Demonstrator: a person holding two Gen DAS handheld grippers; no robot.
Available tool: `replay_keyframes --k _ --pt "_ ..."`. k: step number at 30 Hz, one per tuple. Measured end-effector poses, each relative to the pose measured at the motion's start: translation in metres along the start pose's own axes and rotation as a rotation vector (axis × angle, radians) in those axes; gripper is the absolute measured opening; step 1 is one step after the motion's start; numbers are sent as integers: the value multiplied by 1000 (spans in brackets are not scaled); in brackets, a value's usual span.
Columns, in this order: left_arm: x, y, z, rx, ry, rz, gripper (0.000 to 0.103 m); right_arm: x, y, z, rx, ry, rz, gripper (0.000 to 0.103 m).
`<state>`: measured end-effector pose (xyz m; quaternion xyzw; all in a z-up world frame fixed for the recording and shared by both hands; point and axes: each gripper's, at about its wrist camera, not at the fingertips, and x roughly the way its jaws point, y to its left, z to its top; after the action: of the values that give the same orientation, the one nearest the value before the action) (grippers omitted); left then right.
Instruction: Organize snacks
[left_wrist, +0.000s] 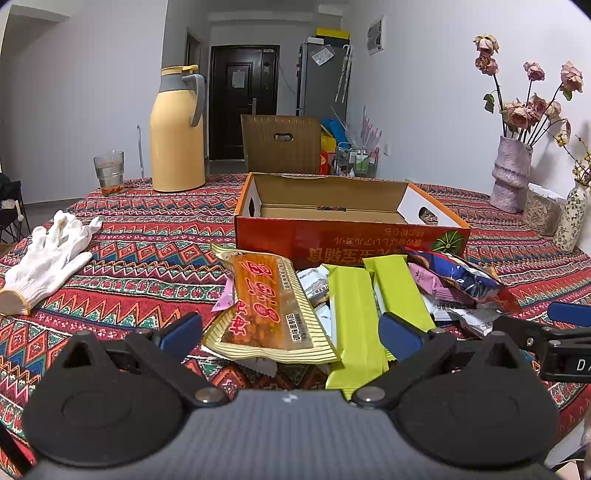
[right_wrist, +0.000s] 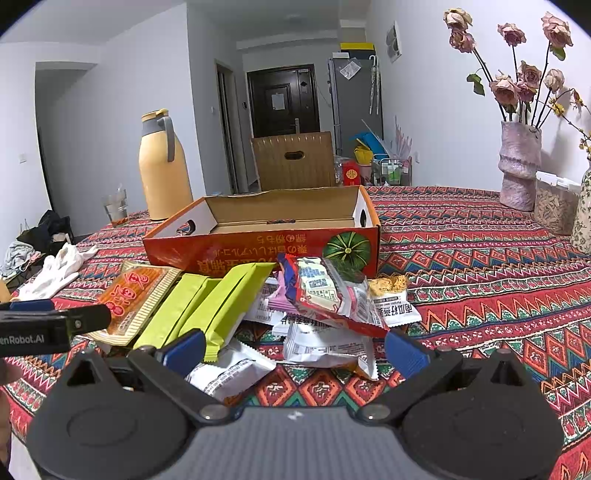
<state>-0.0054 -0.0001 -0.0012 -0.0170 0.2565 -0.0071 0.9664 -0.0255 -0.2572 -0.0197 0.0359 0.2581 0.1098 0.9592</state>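
Note:
A heap of snack packets lies in front of an open orange cardboard box, whose inside looks empty. My left gripper is open, its blue pads either side of an orange-and-yellow striped packet and a lime green bar. My right gripper is open over white packets, just below a red-and-white packet. The lime bars and the orange packet lie to its left. The right gripper also shows at the right edge of the left wrist view.
A yellow thermos jug, a glass and a white glove are on the left of the patterned tablecloth. A vase of dried roses and a clear container stand at the right. A brown chair back is behind the box.

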Motion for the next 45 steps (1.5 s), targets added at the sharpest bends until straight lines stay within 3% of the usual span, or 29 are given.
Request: replay_keyframes --k 24,35,45 --pt "1 1 2 -2 1 8 103 -2 -4 -3 -1 -2 -12 103" --pt "14 11 16 -16 -6 34 103 13 -15 30 -17 -23 -27 103" --pt "30 20 26 -26 4 66 103 85 -32 68 10 130 8 97"
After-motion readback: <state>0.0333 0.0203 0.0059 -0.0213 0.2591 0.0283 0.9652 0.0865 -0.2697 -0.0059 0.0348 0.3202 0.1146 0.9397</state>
